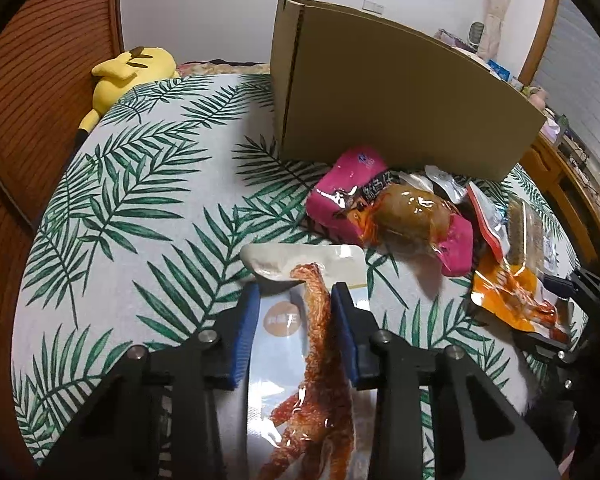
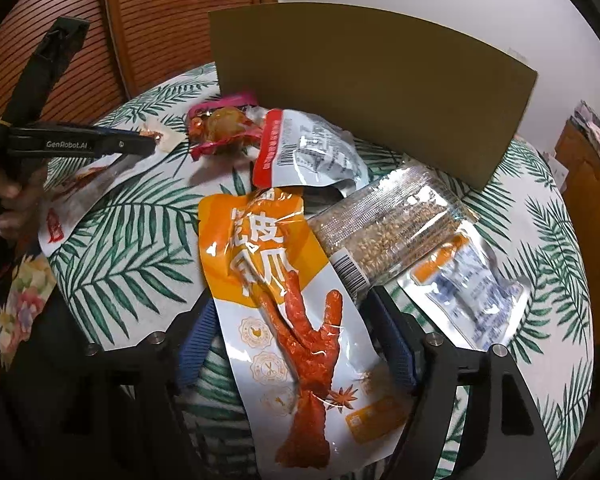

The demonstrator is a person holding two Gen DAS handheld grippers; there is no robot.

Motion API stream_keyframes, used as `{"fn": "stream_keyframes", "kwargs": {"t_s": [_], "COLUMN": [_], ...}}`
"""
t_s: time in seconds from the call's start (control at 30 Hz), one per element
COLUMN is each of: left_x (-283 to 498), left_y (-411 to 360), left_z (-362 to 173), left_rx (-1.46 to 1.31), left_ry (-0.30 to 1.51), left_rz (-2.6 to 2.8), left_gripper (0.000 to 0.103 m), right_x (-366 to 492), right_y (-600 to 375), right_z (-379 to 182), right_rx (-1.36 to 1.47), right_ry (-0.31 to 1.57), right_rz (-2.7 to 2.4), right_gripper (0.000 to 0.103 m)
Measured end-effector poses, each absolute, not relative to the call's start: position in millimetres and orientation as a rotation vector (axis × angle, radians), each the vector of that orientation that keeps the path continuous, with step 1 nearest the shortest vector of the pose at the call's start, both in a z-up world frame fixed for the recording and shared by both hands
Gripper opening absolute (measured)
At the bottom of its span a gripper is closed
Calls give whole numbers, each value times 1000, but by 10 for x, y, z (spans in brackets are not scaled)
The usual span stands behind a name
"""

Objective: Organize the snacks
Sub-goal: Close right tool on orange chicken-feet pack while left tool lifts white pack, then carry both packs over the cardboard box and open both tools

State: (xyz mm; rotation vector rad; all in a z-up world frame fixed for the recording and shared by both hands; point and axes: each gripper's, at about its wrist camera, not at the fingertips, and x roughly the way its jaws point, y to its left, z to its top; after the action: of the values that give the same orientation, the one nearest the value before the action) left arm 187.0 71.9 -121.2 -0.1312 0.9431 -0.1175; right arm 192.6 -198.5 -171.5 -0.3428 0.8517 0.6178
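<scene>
The white chicken-foot packet [image 1: 300, 360] lies on the leaf-print cloth [image 1: 140, 200] at the near edge, lengthwise between the blue pads of the left gripper [image 1: 296, 300], whose jaws are clamped on its sides. In the right wrist view the same gripper [image 2: 140, 142] reaches in from the left, the packet [image 2: 80, 196] hanging below it over the cloth's left edge.

The orange chicken-foot packet [image 2: 284, 300] lies between the jaws of the right gripper [image 2: 296, 312]. These stand apart; whether the pads press its edges cannot be told.

Just right of it a clear grain packet [image 2: 388, 224] overlaps a silver pouch [image 2: 468, 296]. Beyond lie a red-and-silver pouch [image 2: 300, 148] and a pink packet [image 2: 224, 124], the latter nearly touching the cardboard box [image 2: 372, 88] standing upright at the far side.

Open cloth extends left of the pile to the rounded edge; a yellow plush toy [image 1: 128, 72] rests at the far left rim. A wooden slatted panel [image 1: 40, 80] stands close along the left side.
</scene>
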Motion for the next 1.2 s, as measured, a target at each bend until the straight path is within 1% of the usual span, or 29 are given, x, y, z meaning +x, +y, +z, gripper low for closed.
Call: {"fn": "stream_keyframes", "kwargs": {"t_s": [0.13, 0.2, 0.27, 0.3, 0.33, 0.43, 0.83, 1.0, 1.2], "left_x": [1830, 1809, 1794, 1778, 1768, 1724, 1627, 1643, 1839], "left_y": [705, 685, 678, 678, 677, 662, 585, 546, 508], "left_z": [-1180, -1146, -1109, -1084, -1065, -986, -654, -429, -78], "left_rx": [-138, -138, -140, -148, -151, -148, -166, -186, -184], "left_ry": [924, 907, 892, 880, 873, 842, 730, 684, 631], "left_rz": [-126, -131, -132, -140, -144, -146, -190, -221, -260], "left_gripper": [34, 34, 34, 34, 34, 34, 34, 34, 34], "right_x": [1937, 1925, 1884, 1867, 1855, 1844, 1660, 1686, 1831], "right_y": [-1970, -1968, -1989, -1990, -1988, -2027, -2195, -2313, -2281], "right_z": [-1706, -1699, -1685, -1669, -1654, -1629, -1320, -1200, -943], "right_rx": [-346, -351, -363, -370, -368, -347, -270, -250, -248], "right_ry": [858, 861, 858, 852, 844, 834, 741, 726, 701], "right_rz": [615, 623, 623, 619, 616, 610, 602, 578, 559], "right_gripper": [75, 68, 59, 57, 53, 49, 49, 49, 49]}}
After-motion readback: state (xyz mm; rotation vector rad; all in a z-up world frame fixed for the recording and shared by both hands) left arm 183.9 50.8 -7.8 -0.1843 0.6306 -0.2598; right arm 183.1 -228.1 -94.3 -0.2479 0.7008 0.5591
